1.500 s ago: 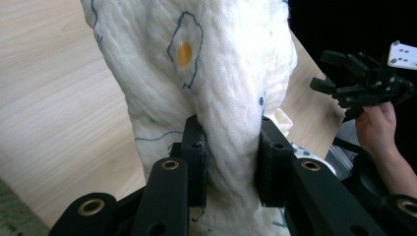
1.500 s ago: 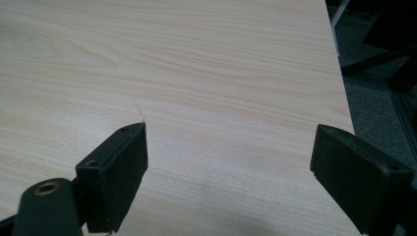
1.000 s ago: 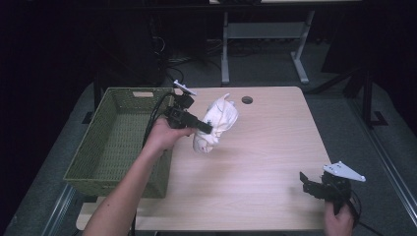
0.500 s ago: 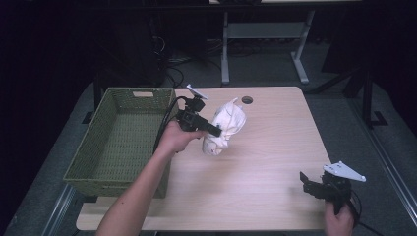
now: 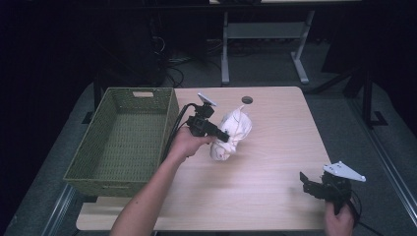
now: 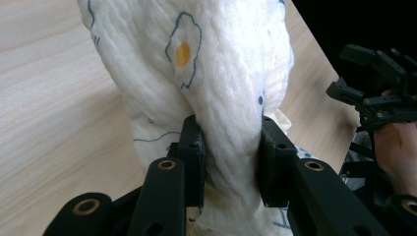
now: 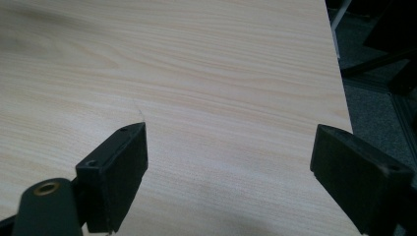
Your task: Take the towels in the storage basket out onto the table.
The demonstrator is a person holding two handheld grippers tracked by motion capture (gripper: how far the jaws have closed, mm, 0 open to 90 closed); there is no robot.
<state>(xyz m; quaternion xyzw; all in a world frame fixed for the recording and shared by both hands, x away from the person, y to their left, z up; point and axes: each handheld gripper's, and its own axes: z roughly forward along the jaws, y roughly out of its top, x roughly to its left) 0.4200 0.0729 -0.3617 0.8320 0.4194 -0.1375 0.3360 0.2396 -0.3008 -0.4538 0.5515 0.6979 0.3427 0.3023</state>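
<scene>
Basket: at the far left we see one empty green woven basket (image 5: 123,140), on the left edge of the worktop (image 5: 275,162).
Left gripper: just right of the basket, our left gripper (image 5: 227,139) has its fingers (image 6: 193,147) clamped on a gathered fold of cloth, with fabric bulging between both pads.
Cloth: one white cloth (image 5: 230,133), printed with fried eggs, sits bunched near the middle of the worktop, beside the basket's right wall; whether its lower end touches the wood we cannot tell.
Right gripper: at the near right corner, our right gripper (image 5: 310,181) hovers with its fingers (image 7: 118,169) wide apart and nothing between them, well apart from the cloth.
Risk, slipping: we judge the grip takes just one fold, so the soft fabric could slide out if pulled quickly.
Risk, snagging: loose hanging ends could catch on the basket rim if we carry the cloth across too low.
Count: one basket, one cloth, two grippers, one worktop.
</scene>
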